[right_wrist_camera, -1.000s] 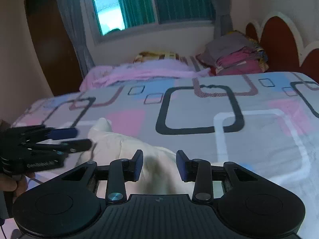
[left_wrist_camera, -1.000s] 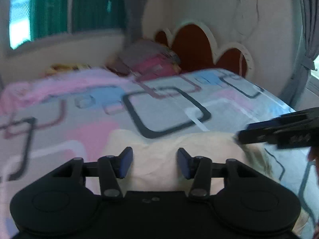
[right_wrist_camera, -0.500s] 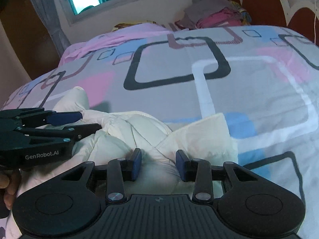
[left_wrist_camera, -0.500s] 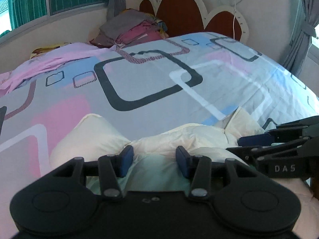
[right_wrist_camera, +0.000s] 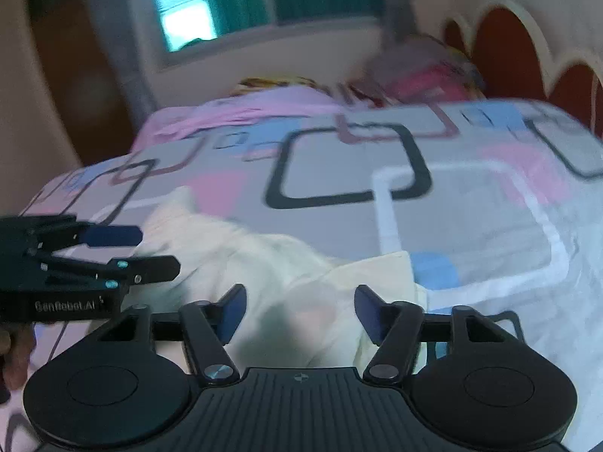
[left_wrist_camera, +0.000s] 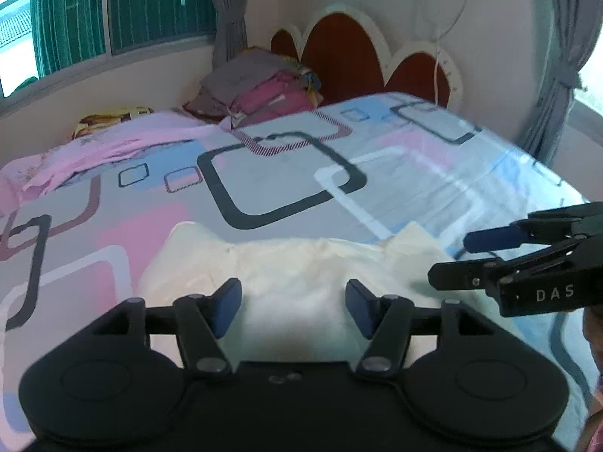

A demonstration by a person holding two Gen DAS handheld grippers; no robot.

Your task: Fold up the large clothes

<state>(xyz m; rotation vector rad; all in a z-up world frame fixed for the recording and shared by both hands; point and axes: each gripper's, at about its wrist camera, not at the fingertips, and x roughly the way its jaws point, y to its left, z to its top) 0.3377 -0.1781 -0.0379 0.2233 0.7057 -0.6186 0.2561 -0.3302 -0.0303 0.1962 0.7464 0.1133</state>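
Note:
A cream garment (left_wrist_camera: 301, 275) lies crumpled on the bed near its front edge; it also shows in the right wrist view (right_wrist_camera: 286, 278). My left gripper (left_wrist_camera: 293, 301) is open and empty just above the garment's middle. My right gripper (right_wrist_camera: 299, 309) is open and empty over the garment's right part. The right gripper shows in the left wrist view (left_wrist_camera: 471, 260) at the right, jaws apart beside the garment's right corner. The left gripper shows in the right wrist view (right_wrist_camera: 150, 250) at the left, jaws apart over the garment's left part.
The bed carries a grey sheet (left_wrist_camera: 286, 173) with pink, blue and black squares. A pile of folded clothes (left_wrist_camera: 260, 90) sits by the red headboard (left_wrist_camera: 350, 56). A pink cloth (left_wrist_camera: 113, 147) lies along the far side under the window. A curtain (left_wrist_camera: 557, 56) hangs at the right.
Both grippers have lifted and tilted up from the garment. The garment now lies flatter, with its far edge spread out on the sheet. Both stay open.

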